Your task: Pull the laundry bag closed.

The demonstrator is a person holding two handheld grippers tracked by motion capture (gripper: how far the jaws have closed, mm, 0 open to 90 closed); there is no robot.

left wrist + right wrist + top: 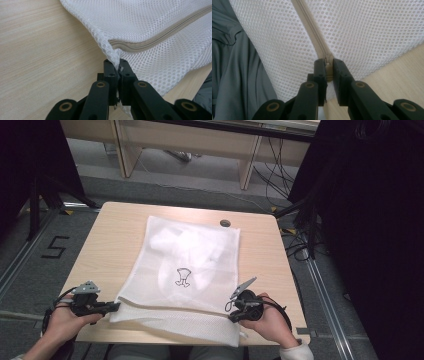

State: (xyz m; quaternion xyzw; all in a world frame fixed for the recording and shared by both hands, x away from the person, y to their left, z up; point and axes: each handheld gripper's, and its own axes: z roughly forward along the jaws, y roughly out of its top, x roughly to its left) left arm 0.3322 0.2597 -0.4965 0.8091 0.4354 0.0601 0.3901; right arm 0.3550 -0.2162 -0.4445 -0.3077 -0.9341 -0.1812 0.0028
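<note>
White mesh laundry bag lies flat on the wooden table, its near edge hanging a little over the table's front edge. A small dark printed figure sits mid-bag; too small to read. Folded white contents show faintly through the mesh, shape not clear.

Left gripper: at the bag's near-left corner. In the left gripper view the jaws are pressed together on a pinch of mesh right at the corner, just below where the beige zipper ends. The cloth between the pads is mostly hidden by the jaws.

Right gripper: at the bag's near-right part. In the right gripper view the jaws are closed on the zipper line, with a small beige piece gripped between them; whether this is the slider or its pull tab cannot be told, as the jaws cover it. The zipper looks closed along the stretch visible above the jaws.

Grey clothing of the person appears beside the bag's overhang in the right gripper view. Both hands are cut off at the bottom of the high view. A small dark round spot lies on the table past the bag's far-right corner; unidentifiable.
</note>
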